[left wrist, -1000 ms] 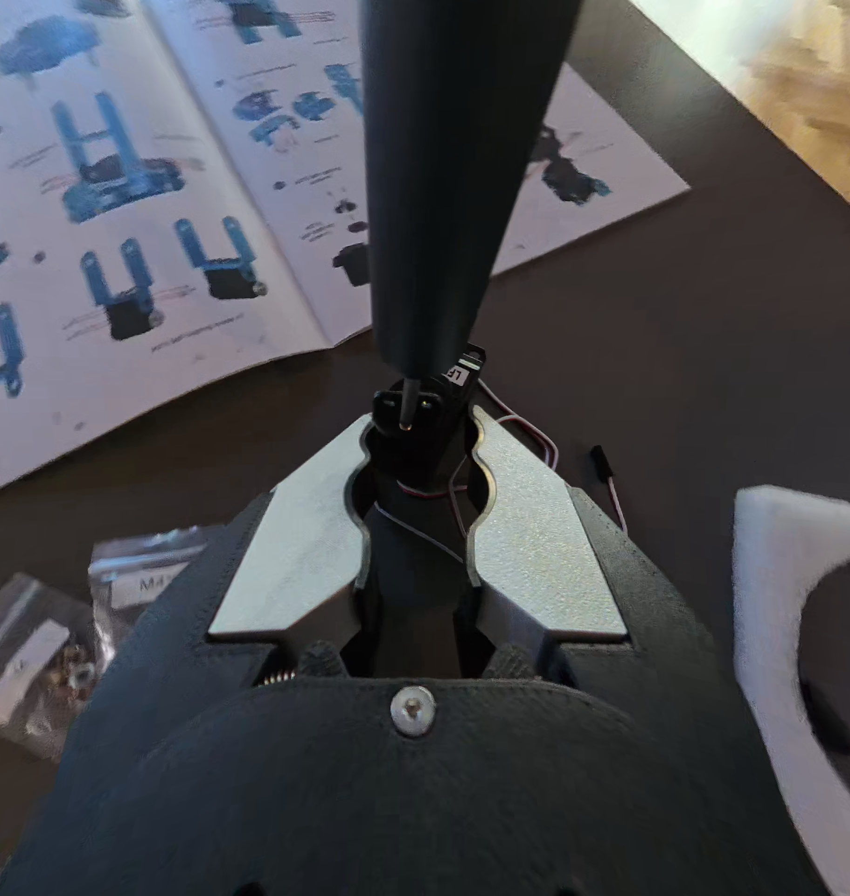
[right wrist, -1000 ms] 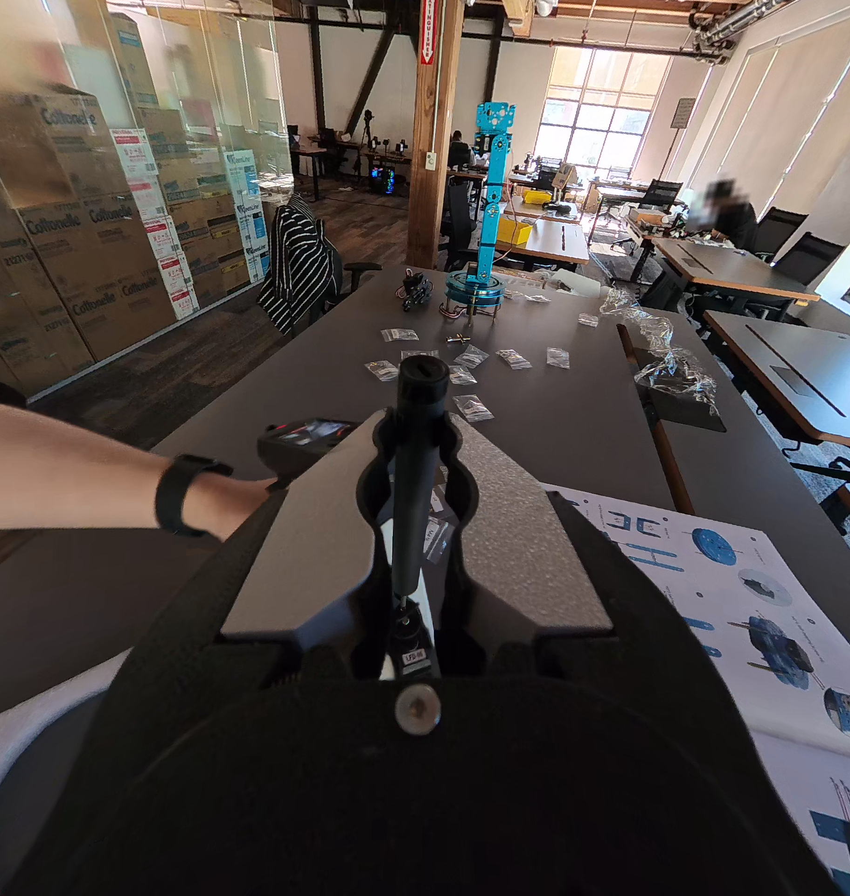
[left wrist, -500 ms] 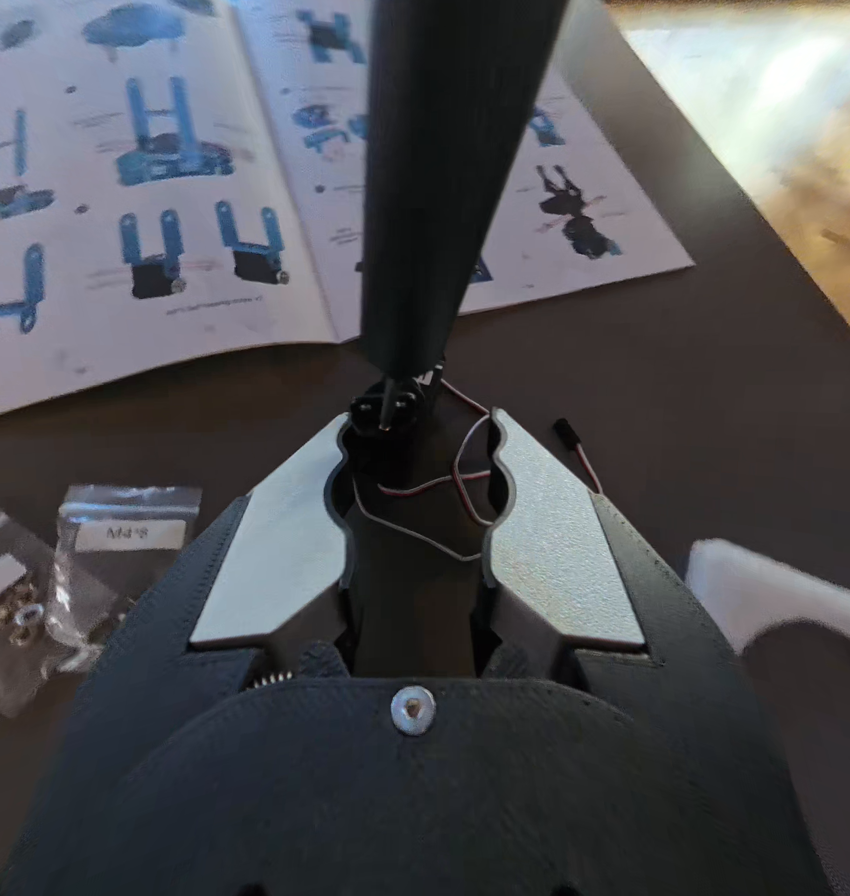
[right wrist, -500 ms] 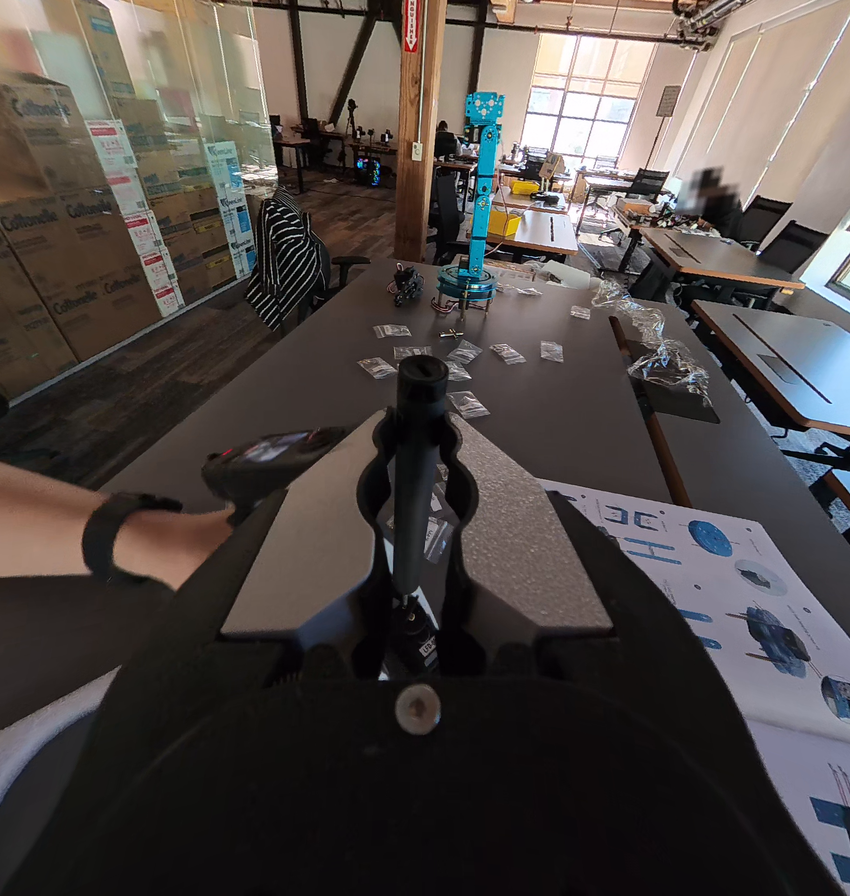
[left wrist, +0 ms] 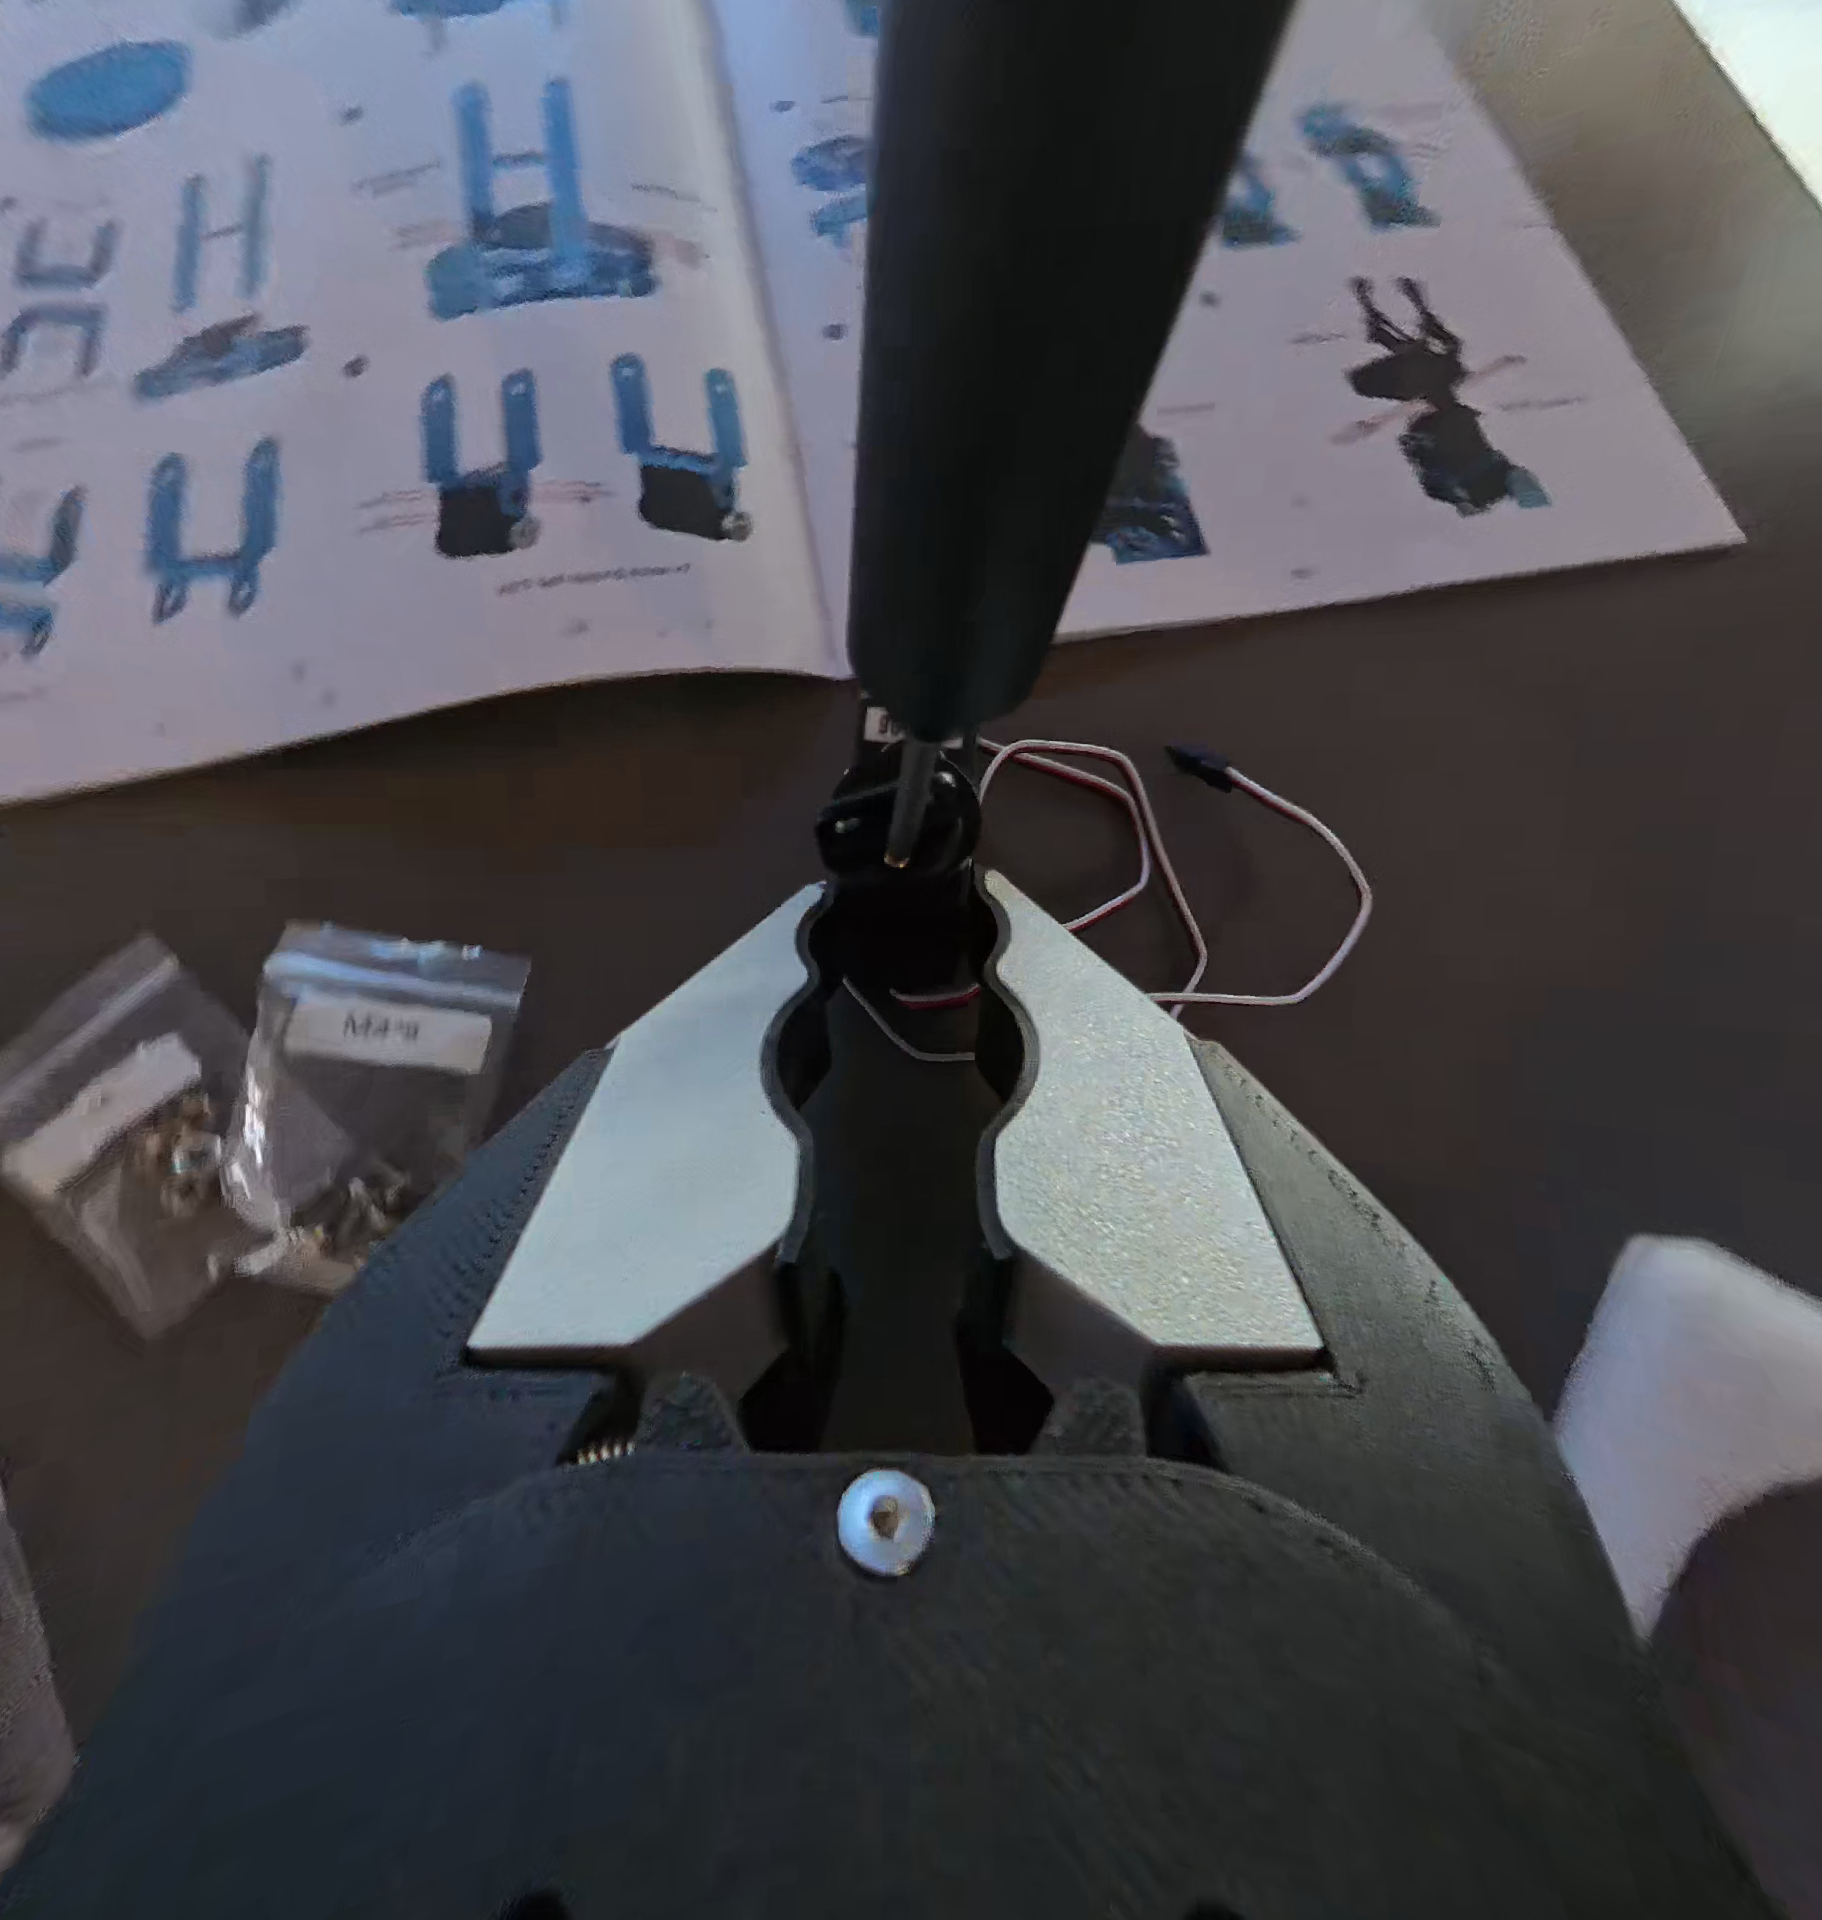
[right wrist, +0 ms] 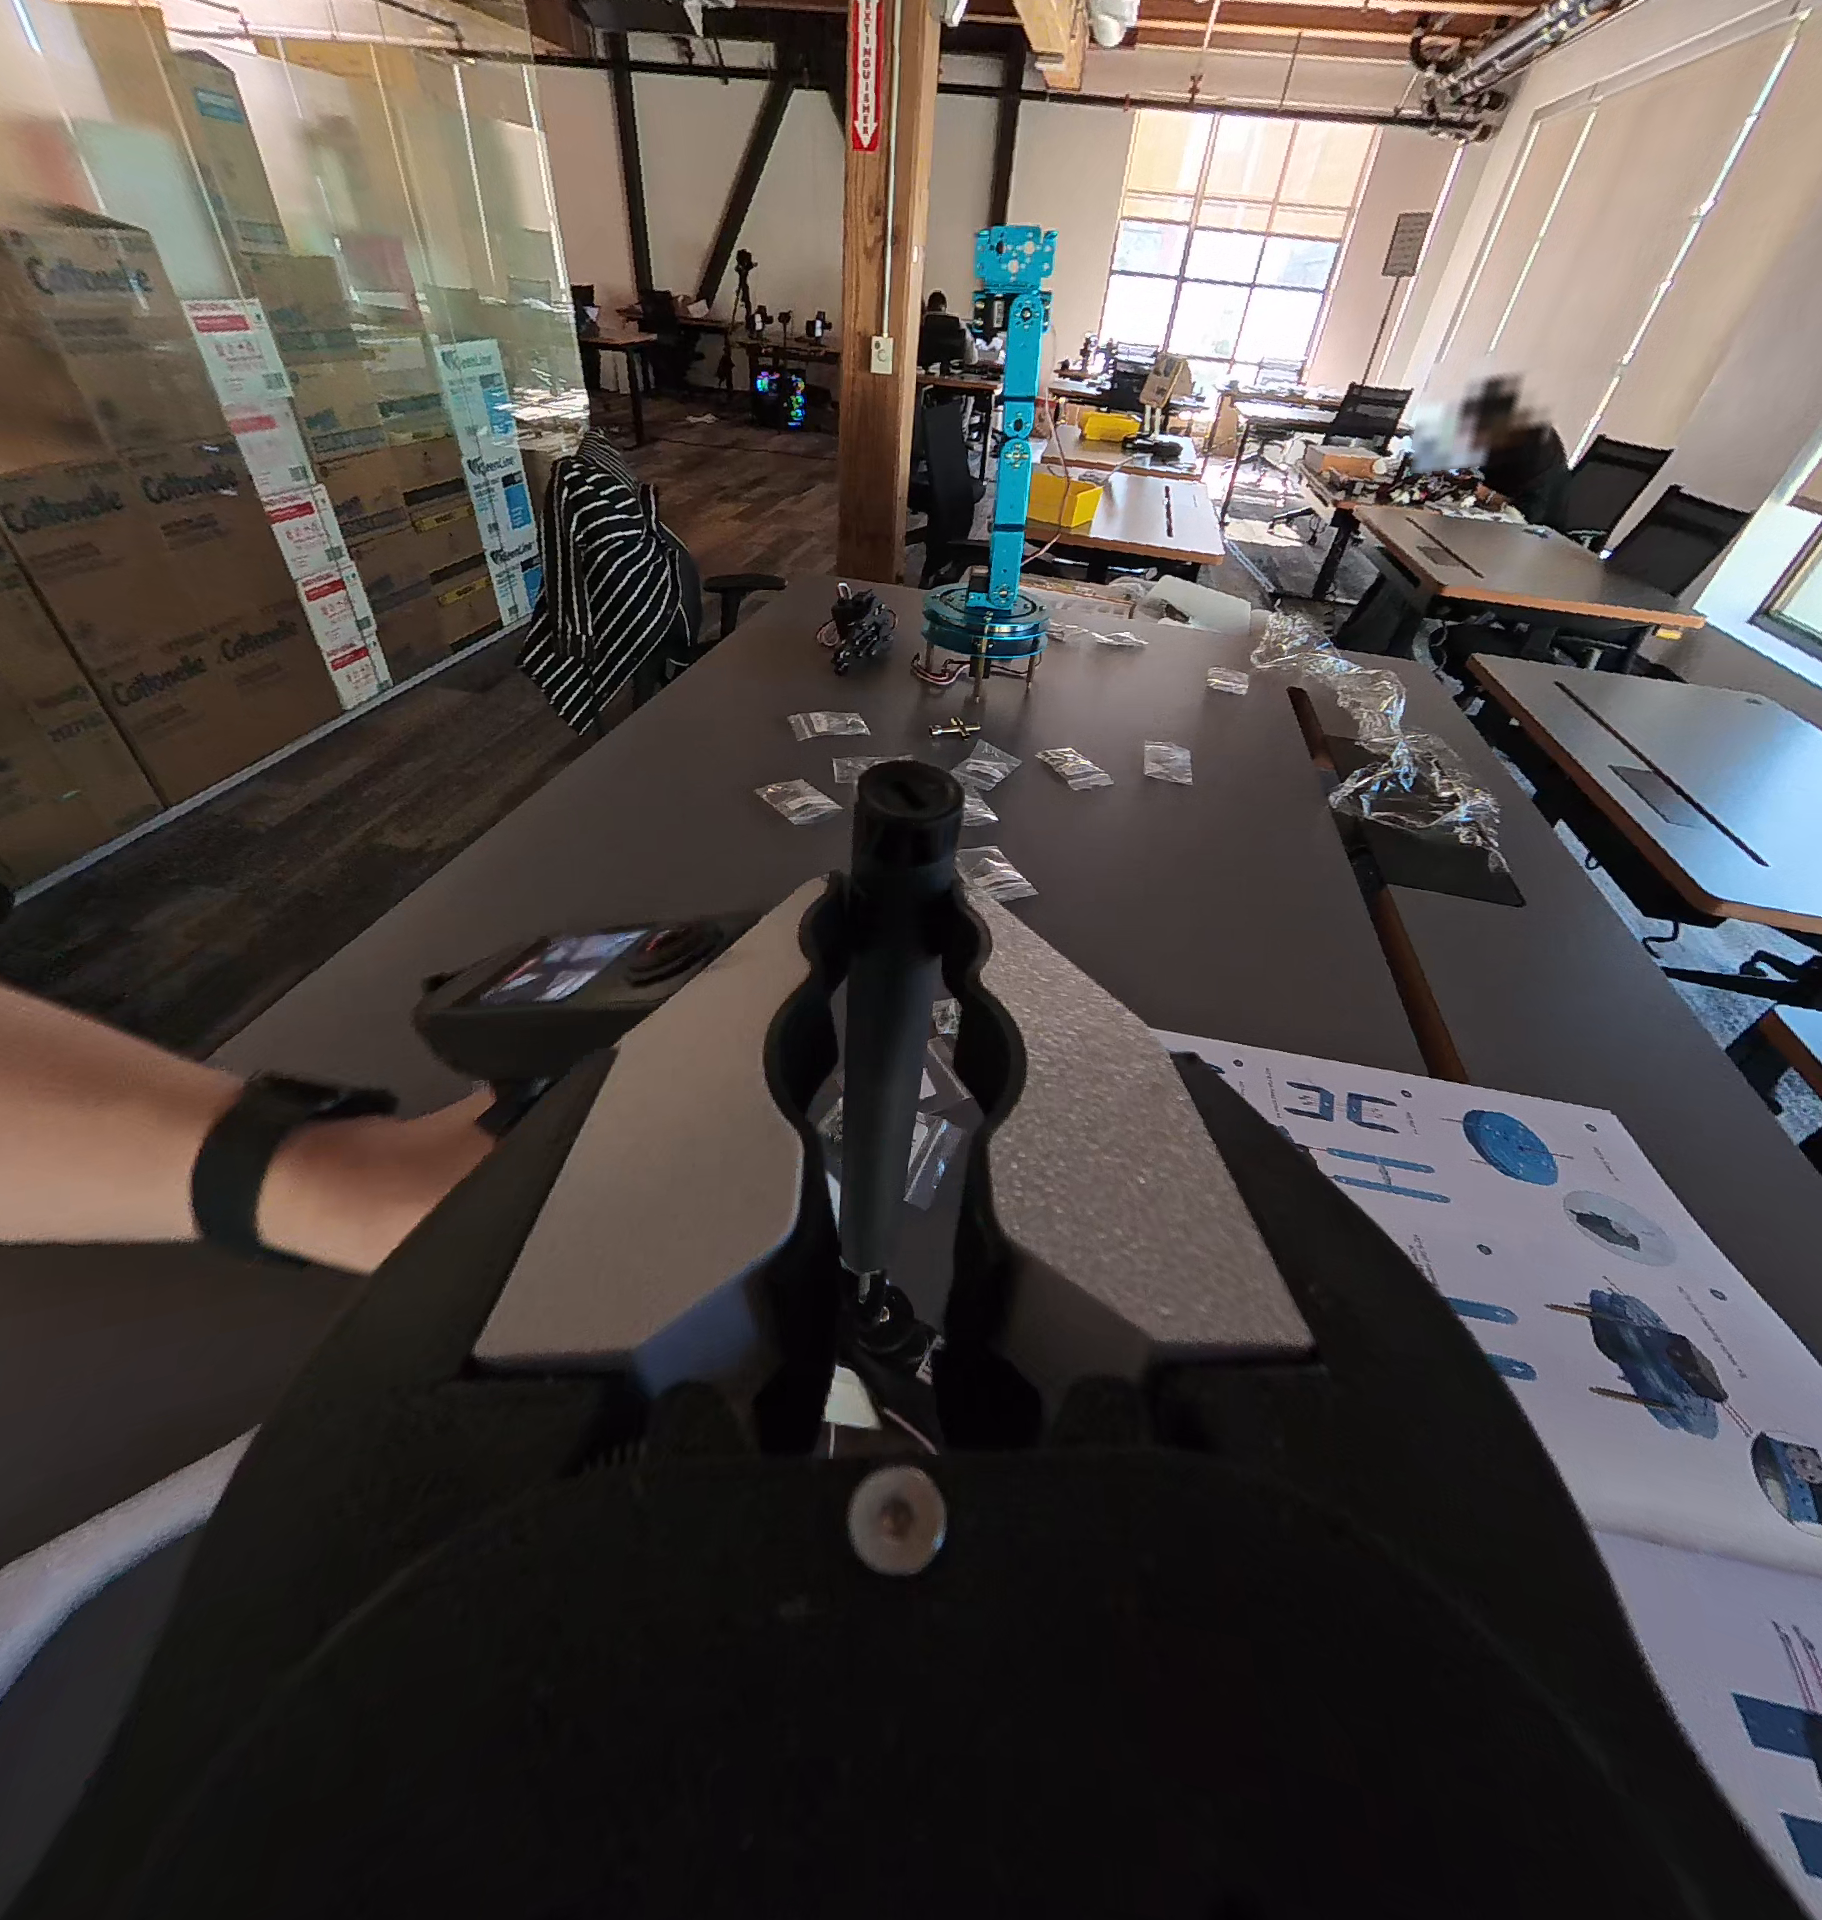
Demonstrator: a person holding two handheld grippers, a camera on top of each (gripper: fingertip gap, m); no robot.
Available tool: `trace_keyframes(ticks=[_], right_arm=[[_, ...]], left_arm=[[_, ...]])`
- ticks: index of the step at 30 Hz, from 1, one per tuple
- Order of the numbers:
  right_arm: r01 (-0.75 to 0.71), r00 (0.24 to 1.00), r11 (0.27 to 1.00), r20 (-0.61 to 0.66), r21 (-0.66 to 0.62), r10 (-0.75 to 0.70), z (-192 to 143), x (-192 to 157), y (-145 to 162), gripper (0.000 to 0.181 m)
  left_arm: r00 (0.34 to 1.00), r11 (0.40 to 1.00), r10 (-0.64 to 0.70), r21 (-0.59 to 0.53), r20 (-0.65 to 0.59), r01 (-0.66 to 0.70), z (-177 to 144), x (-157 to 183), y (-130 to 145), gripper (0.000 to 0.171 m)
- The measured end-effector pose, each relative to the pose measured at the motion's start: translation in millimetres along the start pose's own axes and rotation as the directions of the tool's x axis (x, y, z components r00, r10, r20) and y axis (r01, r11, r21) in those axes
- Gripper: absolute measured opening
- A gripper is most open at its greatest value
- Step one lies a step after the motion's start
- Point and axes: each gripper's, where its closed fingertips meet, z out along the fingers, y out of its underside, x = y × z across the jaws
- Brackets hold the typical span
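Observation:
My left gripper (left wrist: 899,904) is shut on a small black servo motor (left wrist: 891,821) and holds it above the dark table (left wrist: 1509,883). The servo's red and white wire (left wrist: 1239,883) trails to the right. My right gripper (right wrist: 896,904) is shut on a black screwdriver (right wrist: 891,1029). The screwdriver's handle (left wrist: 1032,312) comes down from the top of the left wrist view, and its thin tip (left wrist: 902,821) rests on the servo's top. The servo also shows deep between my right fingers (right wrist: 886,1340).
An open instruction booklet (left wrist: 367,364) lies beyond the servo and also shows in the right wrist view (right wrist: 1509,1247). Small bags of screws (left wrist: 263,1101) lie at left. White foam (left wrist: 1717,1382) is at right. A blue robot arm (right wrist: 1000,488) stands far off. A person's wrist (right wrist: 263,1153) holds the left gripper. One gripper's finger ends stand about 20 cm off the other's.
The left gripper has drawn back and turned with the servo, so the booklet and screw bags shifted right in its view. The screwdriver tip stays on the servo.

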Motion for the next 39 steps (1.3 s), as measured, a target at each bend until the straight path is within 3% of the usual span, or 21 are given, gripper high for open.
trace_keyframes(ticks=[2, 5, 9, 11, 12, 16, 18, 19, 21, 23, 24, 26, 28, 30, 37, 39], right_arm=[[0.001, 1.000, 1.000, -0.022, 0.002, -0.001, 0, 0, 0, 0.015], [-0.011, 0.999, 1.000, -0.050, 0.019, 0.012, -1, -1, -1, 0.016], [-0.023, 1.000, 0.999, 0.002, 0.022, 0.023, -1, -4, -1, 0.016], [-0.019, 0.998, 0.999, 0.056, 0.027, 0.017, -2, -7, -1, 0.016], [-0.012, 0.997, 0.999, 0.073, 0.033, 0.010, -3, -8, -1, 0.016], [-0.007, 0.991, 0.999, 0.135, 0.035, 0.002, -7, -11, -1, 0.016], [-0.002, 0.987, 0.999, 0.158, 0.035, -0.004, -8, -12, 0, 0.016], [0.004, 0.988, 0.999, 0.155, 0.034, -0.009, -8, -11, 0, 0.016], [0.010, 0.987, 1.000, 0.160, 0.028, -0.015, -8, -11, 0, 0.017], [0.011, 0.985, 0.999, 0.172, 0.032, -0.017, -8, -12, 0, 0.016], [0.009, 0.984, 0.999, 0.178, 0.035, -0.015, -9, -12, 0, 0.016], [-0.002, 0.985, 0.999, 0.175, 0.034, -0.004, -8, -9, 0, 0.016], [0.006, 0.987, 1.000, 0.159, 0.028, -0.010, -8, -7, 1, 0.016], [0.031, 0.989, 0.999, 0.144, 0.020, -0.033, -8, -5, 1, 0.016], [0.019, 0.990, 0.999, 0.138, 0.036, -0.024, -8, -5, 1, 0.016], [0.010, 0.986, 0.999, 0.166, 0.044, -0.017, -10, -9, 0, 0.016]], left_arm=[[0.991, 0.996, -0.093, 0.008, 0.091, 0.093, -1, -2, 1, 0.022], [0.976, 0.993, -0.116, 0.012, 0.187, 0.116, -2, -1, 1, 0.022], [0.983, 0.997, -0.079, -0.011, 0.165, 0.082, -4, 4, 5, 0.024], [0.996, 0.999, -0.033, -0.004, 0.082, 0.034, -9, 4, 4, 0.057], [1.000, 1.000, 0.006, 0.018, 0.006, -0.006, -12, 7, 1, 0.062], [0.916, 0.968, 0.249, 0.101, -0.316, -0.229, -27, 15, -7, 0.064], [0.834, 0.944, 0.323, 0.086, -0.447, -0.319, -27, 18, -5, 0.047], [0.810, 0.933, 0.333, 0.044, -0.483, -0.357, -22, 16, 0, 0.047], [0.763, 0.895, 0.371, -0.014, -0.529, -0.445, -13, 12, 10, 0.058], [0.733, 0.868, 0.419, -0.001, -0.536, -0.497, -9, 8, 10, 0.078], [0.736, 0.866, 0.421, -0.006, -0.529, -0.500, -7, 4, 8, 0.080], [0.747, 0.871, 0.397, -0.037, -0.534, -0.490, -5, -3, 8, 0.067], [0.764, 0.890, 0.351, -0.062, -0.541, -0.452, -6, -4, 7, 0.038], [0.779, 0.910, 0.303, -0.077, -0.549, -0.408, -9, 0, 8, 0.027], [0.947, 0.974, 0.219, -0.003, -0.233, -0.226, -5, 2, 4, 0.021], [0.969, 0.983, 0.180, 0.007, -0.168, -0.182, -6, 13, 5, 0.023]])
